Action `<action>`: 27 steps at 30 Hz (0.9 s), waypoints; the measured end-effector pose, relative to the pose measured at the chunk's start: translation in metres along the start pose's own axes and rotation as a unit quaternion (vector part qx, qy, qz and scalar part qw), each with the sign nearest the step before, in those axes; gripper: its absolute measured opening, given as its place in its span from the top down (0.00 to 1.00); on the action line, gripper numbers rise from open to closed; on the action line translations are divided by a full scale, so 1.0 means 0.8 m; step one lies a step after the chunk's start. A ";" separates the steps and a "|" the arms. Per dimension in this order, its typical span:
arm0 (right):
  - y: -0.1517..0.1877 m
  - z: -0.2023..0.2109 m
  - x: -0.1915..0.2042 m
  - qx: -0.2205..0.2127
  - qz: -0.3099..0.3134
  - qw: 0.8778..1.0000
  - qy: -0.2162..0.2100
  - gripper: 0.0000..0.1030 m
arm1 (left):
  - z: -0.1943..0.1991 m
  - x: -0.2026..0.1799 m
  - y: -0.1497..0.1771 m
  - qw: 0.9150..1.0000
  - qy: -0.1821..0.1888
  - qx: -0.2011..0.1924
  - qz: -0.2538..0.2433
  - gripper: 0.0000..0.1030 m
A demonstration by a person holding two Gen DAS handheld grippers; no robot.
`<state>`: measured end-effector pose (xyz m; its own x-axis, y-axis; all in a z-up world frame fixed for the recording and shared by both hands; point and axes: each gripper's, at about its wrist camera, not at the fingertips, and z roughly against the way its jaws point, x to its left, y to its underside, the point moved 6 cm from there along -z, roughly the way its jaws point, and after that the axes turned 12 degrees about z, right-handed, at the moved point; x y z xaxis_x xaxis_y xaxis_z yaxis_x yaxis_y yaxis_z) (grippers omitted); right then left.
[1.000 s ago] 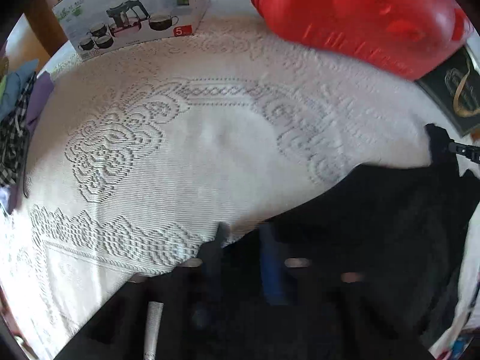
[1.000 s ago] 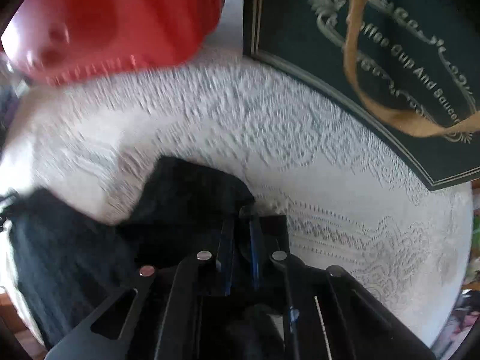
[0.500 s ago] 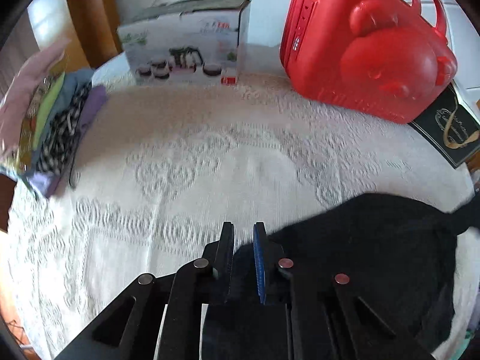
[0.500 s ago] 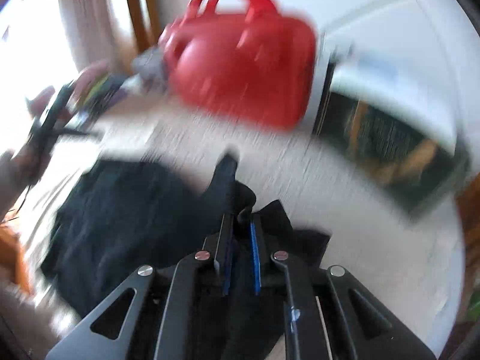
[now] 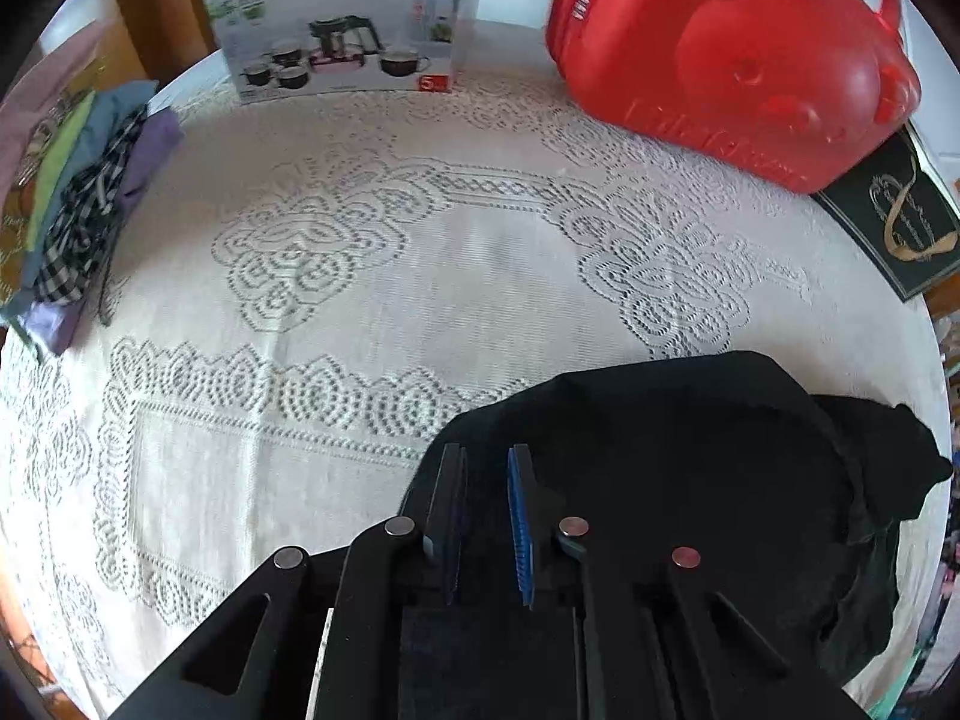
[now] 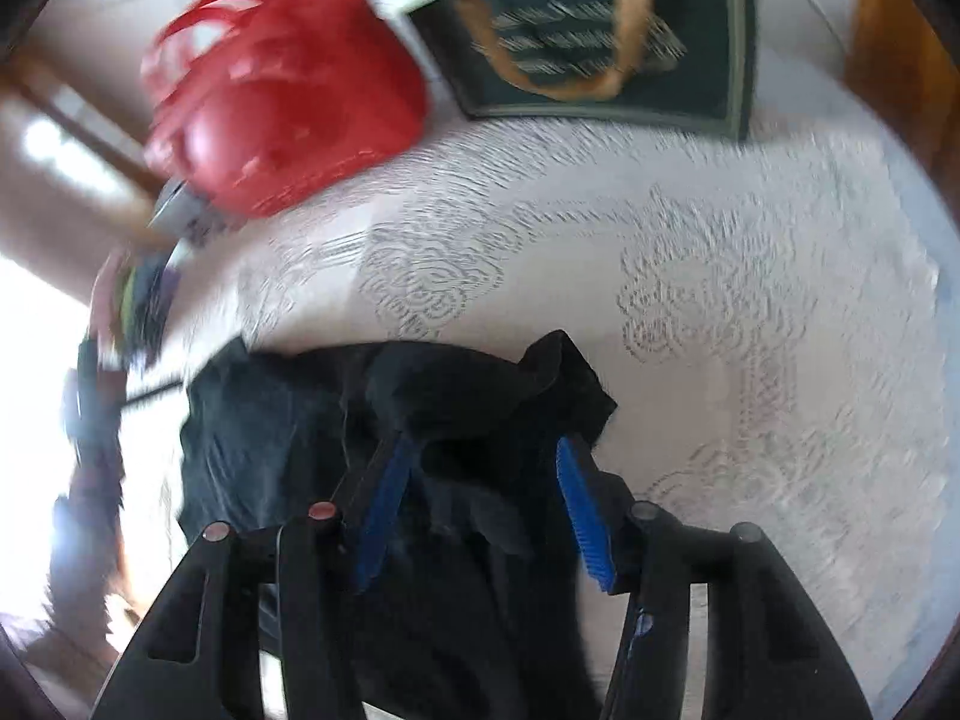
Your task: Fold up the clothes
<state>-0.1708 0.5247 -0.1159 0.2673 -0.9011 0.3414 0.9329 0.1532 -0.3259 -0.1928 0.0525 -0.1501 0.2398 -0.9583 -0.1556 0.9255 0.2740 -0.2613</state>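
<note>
The left hand-held gripper, at 6 o'clock in its own view, has its jaws almost together and clamped on the near edge of the black garment, probably to keep that side in place during the fold. The right hand-held gripper has just been opening; its jaws now stand apart with a bunched part of the black garment between them, and the pads do not press it, so I judge it is letting go after carrying this part over. The garment lies on the counter, on its near side, with the long axis from about 9 to 3 o'clock. Farther, at 1 o'clock, stands a red bag.
</note>
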 end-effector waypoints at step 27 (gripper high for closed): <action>-0.034 -0.034 0.001 -0.031 0.090 0.991 0.099 0.40 | 0.029 -0.012 0.051 0.999 -0.006 -0.022 -0.040 0.21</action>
<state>-0.2023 0.5089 -0.1306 0.3688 -0.9246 0.0955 0.8566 0.2982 -0.4210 -0.1506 0.0710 -0.1372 0.1692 -0.9780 -0.1221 0.9280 0.1998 -0.3145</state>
